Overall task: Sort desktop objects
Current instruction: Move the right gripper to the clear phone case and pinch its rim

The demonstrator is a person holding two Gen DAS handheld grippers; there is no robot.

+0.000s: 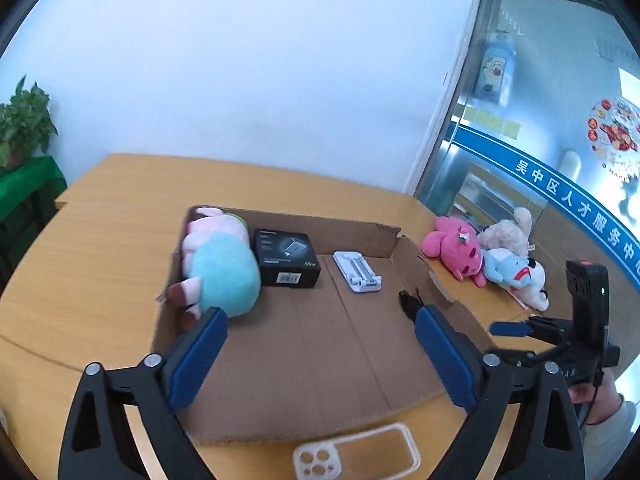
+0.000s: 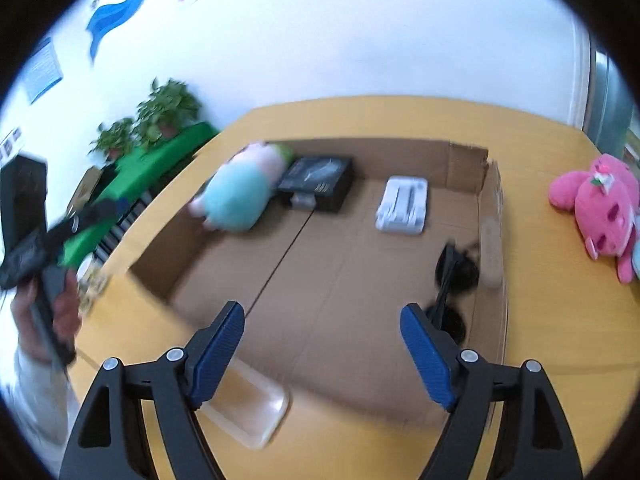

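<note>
I hold my left tongs (image 1: pixel 320 316) tilted downward over the near part of a shallow cardboard box (image 1: pixel 304 360), blue pads spread wide with nothing between them. My right tongs (image 2: pixel 322 316) point more steeply down at the same box, also parted wide and gripping nothing; that view is blurred. From the left tongs' camera, the right tongs (image 1: pixel 508 328) show off to the right, carried in my right hand (image 1: pixel 600 396). From the right tongs' camera, the left hand (image 2: pixel 48 320) appears far to the left, wrapped round a dark handle.

The box lies open on the yellow bench (image 1: pixel 100 232). Ahead of the left pad, at the far left of the box, rests a plush toy in pink and teal (image 1: pixel 220 268). Just right of it stands a black carton (image 1: pixel 288 258), touching or nearly touching the plush. Farther right, straight ahead of the tongs, lies a white flat device (image 1: pixel 357 272). Just beyond the right pad, against the box's right wall, is a black pair of sunglasses (image 2: pixel 452 280).

Outside the box, below my left tongs on the bench, lies a clear phone case (image 1: pixel 356 456). Off to the right beyond the box wall sit a pink plush (image 1: pixel 456 250), a beige plush (image 1: pixel 508 232) and a white and blue plush (image 1: pixel 516 276), bunched together.
</note>
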